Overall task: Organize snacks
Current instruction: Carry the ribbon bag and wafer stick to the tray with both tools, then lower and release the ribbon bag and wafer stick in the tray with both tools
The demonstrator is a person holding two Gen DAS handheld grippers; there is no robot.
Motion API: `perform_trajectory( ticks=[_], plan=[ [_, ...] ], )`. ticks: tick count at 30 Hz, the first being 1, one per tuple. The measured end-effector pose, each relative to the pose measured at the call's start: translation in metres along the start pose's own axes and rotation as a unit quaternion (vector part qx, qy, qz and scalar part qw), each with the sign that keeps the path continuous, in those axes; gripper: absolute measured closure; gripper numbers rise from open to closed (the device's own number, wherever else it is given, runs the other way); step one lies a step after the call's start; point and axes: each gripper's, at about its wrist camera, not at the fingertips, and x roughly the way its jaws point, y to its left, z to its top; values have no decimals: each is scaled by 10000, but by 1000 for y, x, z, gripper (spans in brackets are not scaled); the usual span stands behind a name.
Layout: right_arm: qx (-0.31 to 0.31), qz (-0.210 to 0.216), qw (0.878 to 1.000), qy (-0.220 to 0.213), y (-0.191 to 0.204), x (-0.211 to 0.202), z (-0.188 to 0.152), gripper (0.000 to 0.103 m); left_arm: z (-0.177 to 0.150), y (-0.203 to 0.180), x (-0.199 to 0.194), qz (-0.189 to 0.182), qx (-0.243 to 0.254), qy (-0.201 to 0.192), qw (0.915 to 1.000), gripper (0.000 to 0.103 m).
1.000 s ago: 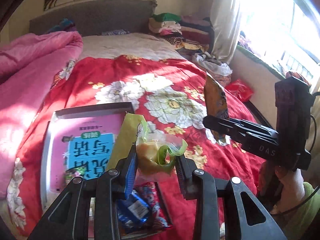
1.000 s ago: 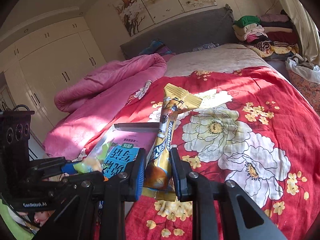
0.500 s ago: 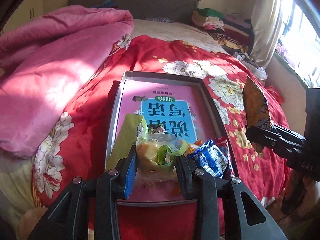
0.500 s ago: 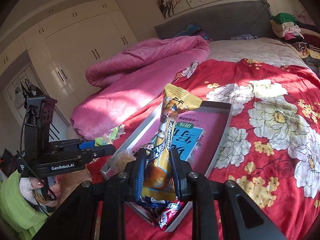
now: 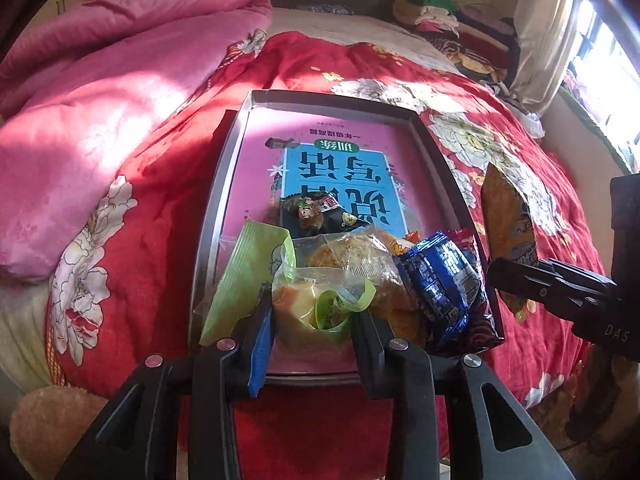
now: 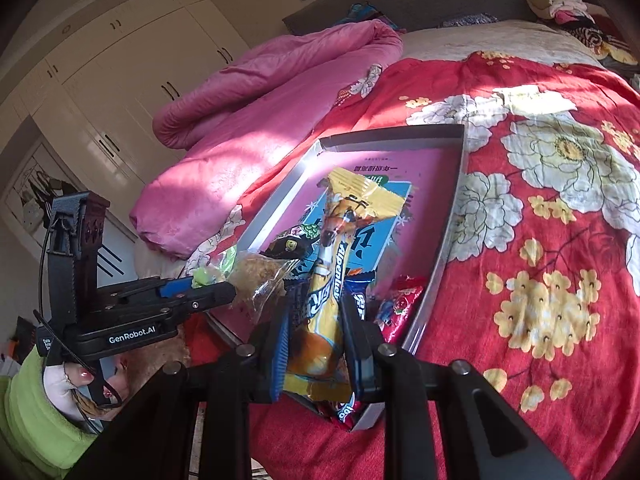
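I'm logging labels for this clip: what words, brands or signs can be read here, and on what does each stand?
"GenRobot.AI": on the side of the left gripper.
"DAS": on the body of the right gripper, cut off at the frame edge.
"Alpenliebe" (partly covered): on the yellow candy stick in the right gripper.
Large Chinese characters, upside down: on the pink and blue book cover in the grey tray.
Print on the blue wrapper and dark packet: too small to read.
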Motion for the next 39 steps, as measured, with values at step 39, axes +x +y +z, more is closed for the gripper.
perform_trajectory(
  ticks=[39],
  plan=[
    [-252, -689, 9967, -351, 7, -19, 4, 56, 4, -12, 0, -329, 129, -150, 9993, 53]
  ],
)
